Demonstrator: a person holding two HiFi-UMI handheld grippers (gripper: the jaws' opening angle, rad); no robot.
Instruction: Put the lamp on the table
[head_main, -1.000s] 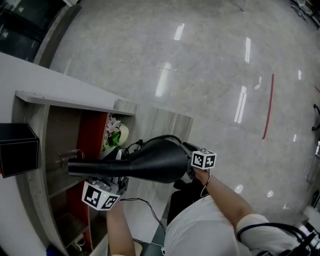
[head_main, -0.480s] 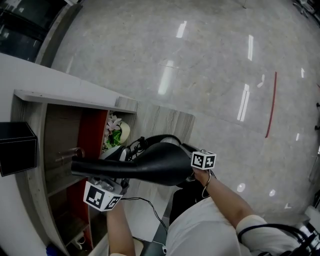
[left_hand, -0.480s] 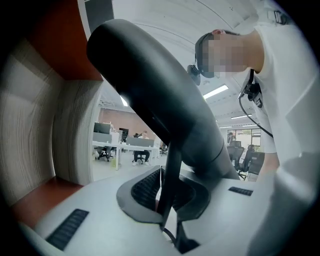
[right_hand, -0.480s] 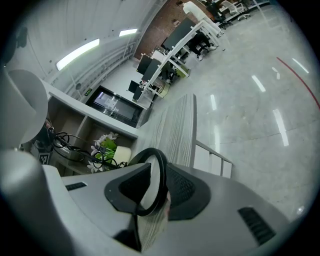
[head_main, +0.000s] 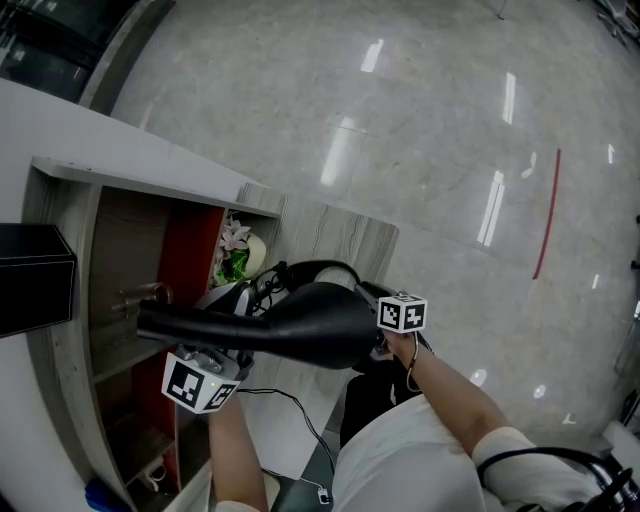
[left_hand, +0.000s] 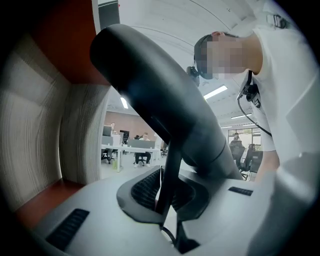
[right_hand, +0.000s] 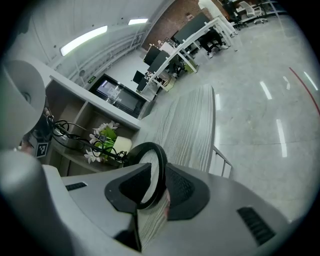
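A black lamp (head_main: 300, 322) hangs sideways in the air in front of the person, its narrow end toward the shelf. My left gripper (head_main: 222, 352) is under it, shut on a thin black stem (left_hand: 168, 180) of the lamp, whose broad black body (left_hand: 165, 100) rises above the jaws. On the lamp's right, my right gripper (head_main: 368, 296) is shut on the rim of its round black base (right_hand: 151, 170). Behind the lamp, the wood-grain table top (head_main: 345, 240) lies beside the shelf and shows again as a table top (right_hand: 187, 125) in the right gripper view.
An open shelf unit (head_main: 120, 250) with a white top stands at the left. It holds a small flower pot (head_main: 235, 258), cables and a black box (head_main: 35, 290). Shiny stone floor (head_main: 450, 120) with a red line (head_main: 546, 210) spreads to the right.
Both grippers keep their hold on the lamp. The lamp and grippers have drifted slightly up and left against the shelf.
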